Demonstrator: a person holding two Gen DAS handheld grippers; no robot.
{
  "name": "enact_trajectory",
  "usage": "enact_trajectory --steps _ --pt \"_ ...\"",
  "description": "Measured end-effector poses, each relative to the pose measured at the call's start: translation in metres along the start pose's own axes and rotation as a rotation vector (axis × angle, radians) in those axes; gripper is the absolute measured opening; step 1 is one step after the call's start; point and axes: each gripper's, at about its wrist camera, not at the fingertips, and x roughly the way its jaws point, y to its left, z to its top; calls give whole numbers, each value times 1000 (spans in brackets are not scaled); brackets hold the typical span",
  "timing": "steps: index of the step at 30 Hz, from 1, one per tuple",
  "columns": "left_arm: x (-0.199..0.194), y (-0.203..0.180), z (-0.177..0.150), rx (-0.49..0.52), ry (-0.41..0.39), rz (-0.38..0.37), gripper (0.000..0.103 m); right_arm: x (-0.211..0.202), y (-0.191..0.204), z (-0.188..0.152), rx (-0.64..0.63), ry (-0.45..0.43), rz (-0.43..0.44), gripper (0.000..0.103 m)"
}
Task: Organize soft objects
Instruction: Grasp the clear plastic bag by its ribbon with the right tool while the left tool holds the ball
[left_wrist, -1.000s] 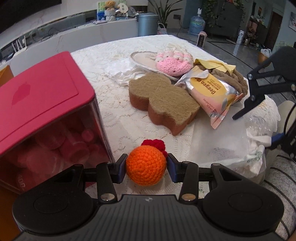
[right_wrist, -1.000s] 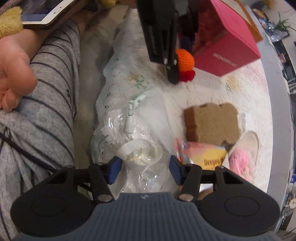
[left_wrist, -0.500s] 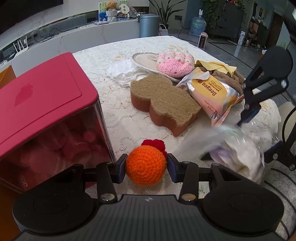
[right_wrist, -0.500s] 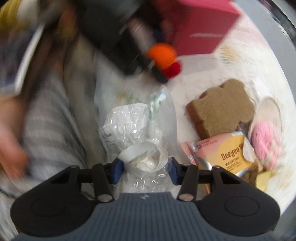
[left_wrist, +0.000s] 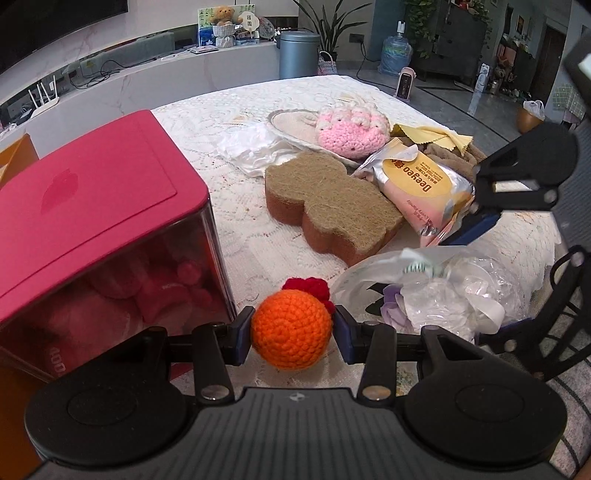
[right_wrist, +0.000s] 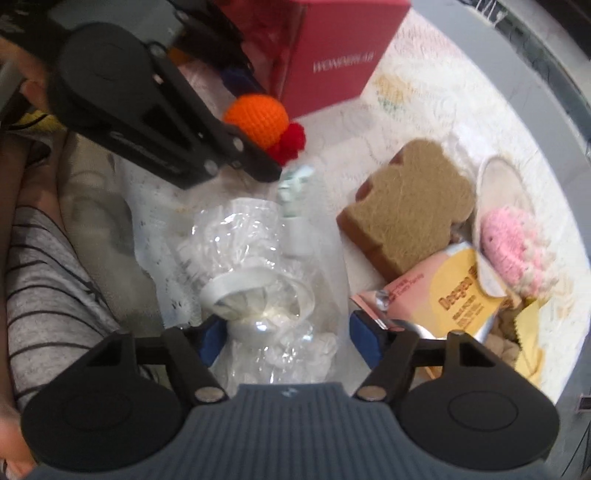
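An orange crochet ball (left_wrist: 291, 328) with a red tuft is clamped between the pads of my left gripper (left_wrist: 291, 334), just above the lace tablecloth and beside the pink box (left_wrist: 92, 199). In the right wrist view the same ball (right_wrist: 255, 114) shows in the left gripper's fingers (right_wrist: 236, 147). My right gripper (right_wrist: 288, 339) points down over a crumpled clear plastic bag (right_wrist: 258, 266) with a white ribbon. Its jaws are opening; the bag lies between them and the right pad stands clear of it. In the left wrist view the bag (left_wrist: 443, 288) lies right of the ball.
A brown bear-shaped sponge (left_wrist: 332, 199), a Deeyeo packet (left_wrist: 421, 184), a pink crochet piece (left_wrist: 351, 129) on a pale oval dish (left_wrist: 291, 122) and a yellow cloth (left_wrist: 432, 133) crowd the table's far right. A person's striped garment (right_wrist: 48, 280) lies at the table edge.
The right gripper has rolled and shifted across the table with the plastic bag, which now lies closer to the orange ball. Its jaws have widened. The left gripper and ball stayed put.
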Motion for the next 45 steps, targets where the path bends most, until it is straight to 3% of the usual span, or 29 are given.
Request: enact_trajectory --steps 3,5,9,13,17,22,23,25,29,33,37,45 --pt "1 0 1 -8 11 -5 51 -16 7 -2 -44 -35 -77 87" --pt "2 0 1 -7 10 4 51 -28 9 -4 -66 -68 -78 87" --pt "1 2 0 -24 11 -2 51 -41 8 -15 -62 -109 40 86" --pt "3 3 1 -37 22 -1 51 -23 9 -12 -45 -14 95 75" --pt "4 3 0 -36 34 0 51 -1 8 -4 -42 14 146 73" --pt "3 4 1 -40 27 0 51 19 4 5 0 33 109 71" --pt "3 5 1 -41 27 -1 51 18 4 6 13 16 109 69" --pt "3 5 1 -40 25 -3 51 14 3 7 40 -11 101 54" --pt "-3 5 3 -34 10 -22 51 10 7 7 136 20 79 50" --pt "-18 2 7 -18 -38 -20 51 -7 17 6 144 30 98 50" --pt "-32 0 11 -12 -83 -30 51 -39 14 3 296 -11 65 50" --pt "-52 11 21 -91 -123 -60 51 -94 -24 -36 679 -259 170 51"
